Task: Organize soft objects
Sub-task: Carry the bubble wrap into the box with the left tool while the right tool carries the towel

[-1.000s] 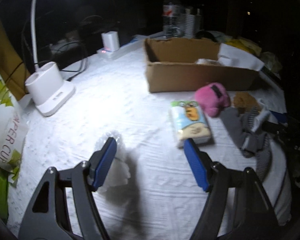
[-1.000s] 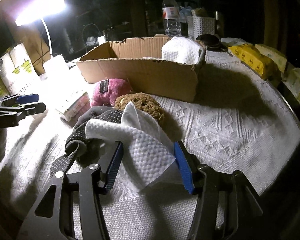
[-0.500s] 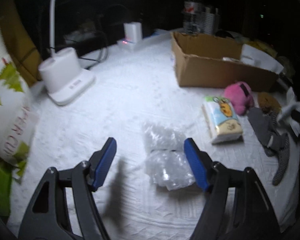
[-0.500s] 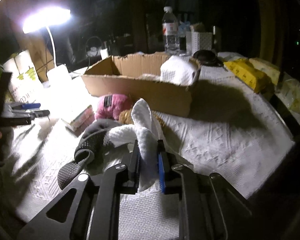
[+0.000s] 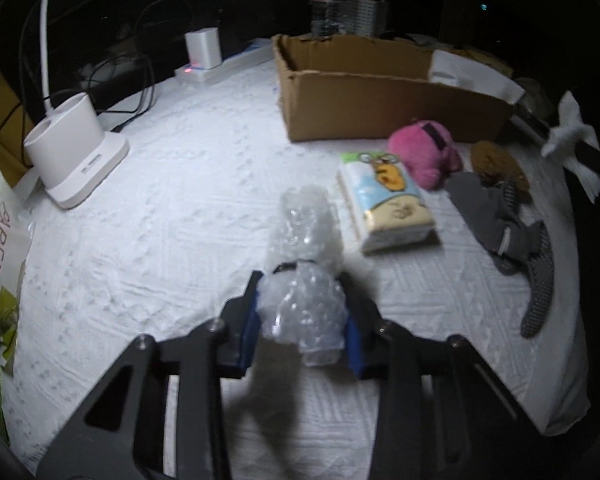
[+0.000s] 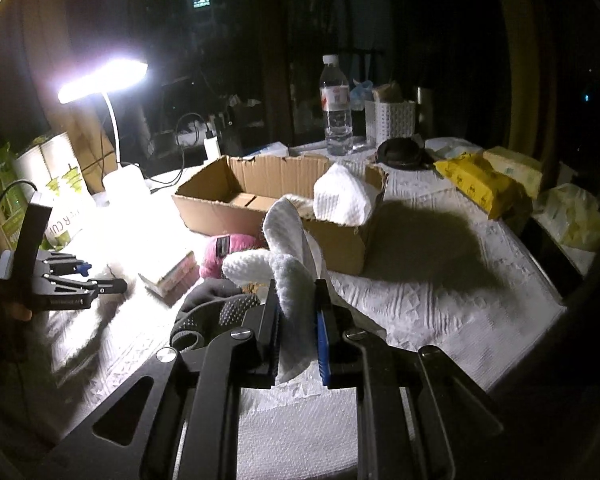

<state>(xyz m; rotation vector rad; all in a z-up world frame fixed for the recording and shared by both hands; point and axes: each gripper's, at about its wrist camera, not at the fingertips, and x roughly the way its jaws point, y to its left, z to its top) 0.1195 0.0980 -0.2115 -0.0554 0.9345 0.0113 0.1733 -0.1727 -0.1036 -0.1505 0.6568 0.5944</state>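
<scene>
Since the earlier frames, both sets of jaws have gone from spread to pinching. Left gripper (image 5: 302, 320): blue-padded jaws pressed against a crumpled wad of clear bubble wrap (image 5: 306, 276), whose far end sticks out beyond the fingertips over the white tabletop (image 5: 180, 208). Right gripper (image 6: 298, 320): jaws clamped on a white paper towel (image 6: 288, 256), its folds standing upright between the pads; whether its lower edge touches the tabletop cannot be told.

Beyond the left gripper, from near to far: a tissue pack (image 5: 386, 200) with a cartoon print, a pink plush toy (image 5: 424, 152) just beside it, and an open cardboard box (image 5: 380, 92). To their right lie a brown sponge (image 5: 496, 164) and grey gloves (image 5: 512, 232), the sponge touching the gloves.

In the right wrist view a second white towel (image 6: 342, 200) rests inside the box at its near right corner. A lit desk lamp (image 6: 104, 80) stands at left, a water bottle (image 6: 336, 108) behind the box.
</scene>
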